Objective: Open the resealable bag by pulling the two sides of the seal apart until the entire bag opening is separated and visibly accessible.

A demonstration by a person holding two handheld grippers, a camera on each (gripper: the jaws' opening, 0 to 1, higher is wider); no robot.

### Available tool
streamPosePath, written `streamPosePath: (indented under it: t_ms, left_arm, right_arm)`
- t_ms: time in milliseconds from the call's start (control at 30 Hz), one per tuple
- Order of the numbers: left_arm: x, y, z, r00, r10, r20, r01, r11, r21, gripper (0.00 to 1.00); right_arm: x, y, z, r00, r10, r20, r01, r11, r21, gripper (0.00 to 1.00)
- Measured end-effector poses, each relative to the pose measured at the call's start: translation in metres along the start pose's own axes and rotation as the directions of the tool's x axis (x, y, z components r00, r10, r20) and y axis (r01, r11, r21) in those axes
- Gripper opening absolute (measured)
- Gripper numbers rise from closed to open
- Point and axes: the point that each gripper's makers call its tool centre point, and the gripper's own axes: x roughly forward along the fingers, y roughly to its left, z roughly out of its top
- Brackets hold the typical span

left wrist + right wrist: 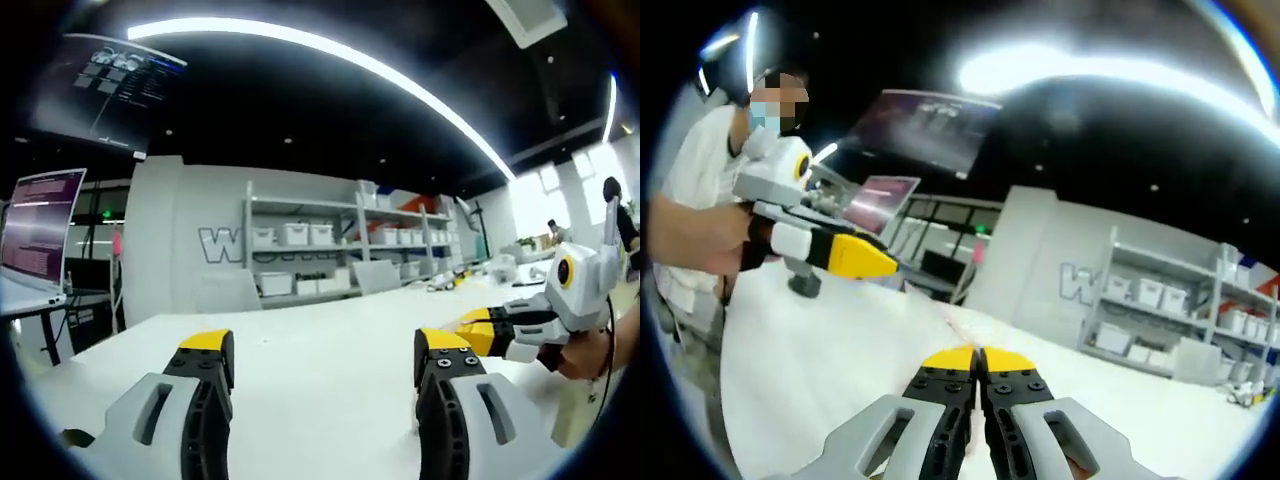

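- Left gripper view: the left gripper is held with jaws spread wide over the white table, nothing between them.
- The right gripper is seen at the right edge.
- Right gripper view: the right gripper is held with jaws pressed together; the thin clear bag is seen faintly at the tips, but a grip on it cannot be told.
- The left gripper is seen at the left, held by a hand.

Left gripper view: low over white table, facing shelving well beyond it; right gripper view: close above same table, rolled, facing same shelving; shared: table, shelving, grey wall.
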Motion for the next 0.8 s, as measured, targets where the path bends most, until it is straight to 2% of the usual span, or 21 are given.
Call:
streamPosePath:
  t_ms: [333,533,800]
  left_arm:
    - [-0.011,-0.003,-0.005,1.000,-0.012,-0.009,0.012,1.000,-0.006,0.73]
    - [-0.020,-0.013,-0.007,0.999,-0.036,-0.022,0.036,0.999,-0.013,0.71]
    - [-0.034,-0.027,-0.006,0.998,-0.059,-0.027,0.059,0.998,-0.005,0.71]
  right_arm:
    - [-0.017,0.011,-0.005,1.000,0.012,-0.019,-0.012,1.000,-0.007,0.00]
    - [-0.023,0.014,-0.003,0.999,0.020,-0.031,-0.020,1.000,-0.012,0.00]
    - [-0.034,0.028,-0.003,0.997,0.059,-0.050,-0.061,0.997,-0.046,0.00]
